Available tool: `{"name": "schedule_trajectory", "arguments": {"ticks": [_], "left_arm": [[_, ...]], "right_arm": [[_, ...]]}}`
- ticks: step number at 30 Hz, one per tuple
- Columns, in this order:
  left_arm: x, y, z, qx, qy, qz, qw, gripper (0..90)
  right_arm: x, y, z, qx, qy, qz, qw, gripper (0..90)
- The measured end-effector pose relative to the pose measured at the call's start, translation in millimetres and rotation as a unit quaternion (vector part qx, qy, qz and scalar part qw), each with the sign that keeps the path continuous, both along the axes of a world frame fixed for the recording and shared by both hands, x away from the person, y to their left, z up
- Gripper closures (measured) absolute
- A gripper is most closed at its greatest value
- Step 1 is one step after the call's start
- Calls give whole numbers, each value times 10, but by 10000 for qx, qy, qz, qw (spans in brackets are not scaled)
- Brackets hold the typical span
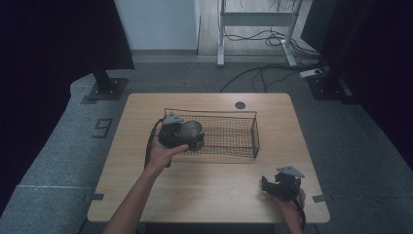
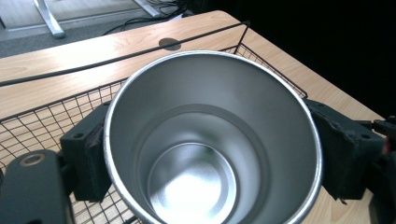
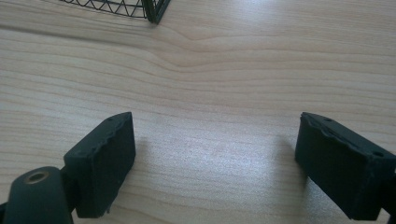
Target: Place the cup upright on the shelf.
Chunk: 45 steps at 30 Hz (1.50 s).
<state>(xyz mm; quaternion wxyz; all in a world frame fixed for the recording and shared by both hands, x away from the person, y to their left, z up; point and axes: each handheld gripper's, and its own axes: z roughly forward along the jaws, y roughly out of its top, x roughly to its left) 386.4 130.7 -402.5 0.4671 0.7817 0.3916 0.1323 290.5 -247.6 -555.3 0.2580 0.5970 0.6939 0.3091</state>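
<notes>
Steel cup (image 2: 212,140) clamped between left gripper (image 1: 181,134) jaws, over wire basket's (image 1: 243,146) left end. Right gripper (image 1: 278,185) gapes wide, empty, near table's (image 1: 214,190) front-right corner; bare wood around it.

From above my side the high view looks down on the light wooden table (image 1: 209,185), while my gripper views sit close (both catching the black wire basket (image 2: 42,116)).

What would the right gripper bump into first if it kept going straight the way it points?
Probably the bare wooden table: the right gripper points down at it, jaws open; the wire basket lies farther ahead.
</notes>
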Motion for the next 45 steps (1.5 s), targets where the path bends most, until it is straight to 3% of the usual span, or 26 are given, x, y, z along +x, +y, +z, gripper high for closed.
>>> {"name": "schedule_trajectory", "arguments": {"ticks": [34,45], "left_arm": [[305,-137,92,132,-48,130,9998,143],[379,-187,27,151,30,183,9997,143]], "right_arm": [[1,0,-1,0,-11,2,10000,121],[0,0,-1,2,-5,3,10000,121]]}}
